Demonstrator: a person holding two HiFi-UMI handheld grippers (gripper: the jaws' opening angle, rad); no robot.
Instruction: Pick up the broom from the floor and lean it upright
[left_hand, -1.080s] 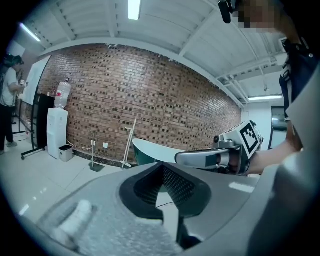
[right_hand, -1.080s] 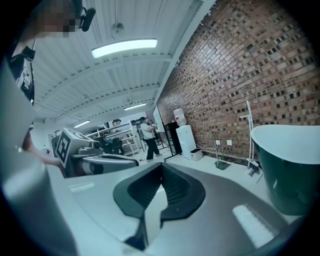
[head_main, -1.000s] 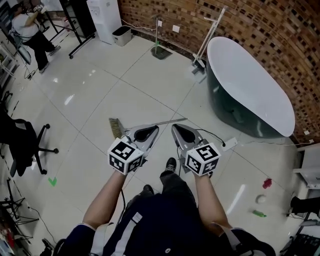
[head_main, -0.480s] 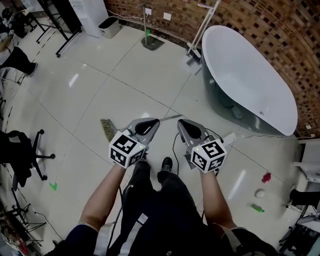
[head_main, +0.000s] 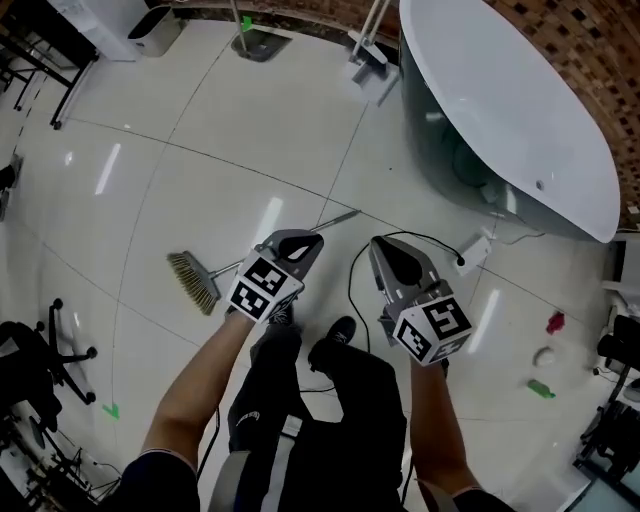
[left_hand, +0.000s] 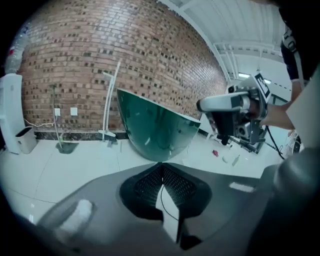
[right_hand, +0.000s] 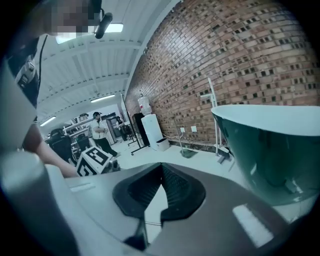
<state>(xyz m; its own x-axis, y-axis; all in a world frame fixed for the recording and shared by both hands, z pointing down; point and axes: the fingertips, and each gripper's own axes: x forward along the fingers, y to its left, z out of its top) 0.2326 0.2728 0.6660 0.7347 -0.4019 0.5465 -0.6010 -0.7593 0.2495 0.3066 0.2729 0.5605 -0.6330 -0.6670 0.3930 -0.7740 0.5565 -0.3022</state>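
Observation:
The broom (head_main: 193, 282) lies flat on the white tiled floor, with its straw head at the left and its thin handle running up-right to about the centre of the head view. My left gripper (head_main: 308, 236) hovers over the middle of the handle and hides that stretch; its jaws are shut and empty (left_hand: 161, 165). To its right, my right gripper (head_main: 383, 243) sits beyond the handle's end, also shut with nothing in it (right_hand: 161, 166). The broom does not show in either gripper view.
A large white and green bathtub (head_main: 520, 110) fills the upper right by the brick wall. A black cable (head_main: 352, 290) and a white plug (head_main: 473, 253) lie near my feet (head_main: 335, 345). A mop (head_main: 365, 55) leans by the tub, and small items (head_main: 541, 389) lie at the right.
Both grippers have dropped toward the floor and the head view has tilted further down. The broom now sits under the left gripper. The jaws have stayed shut.

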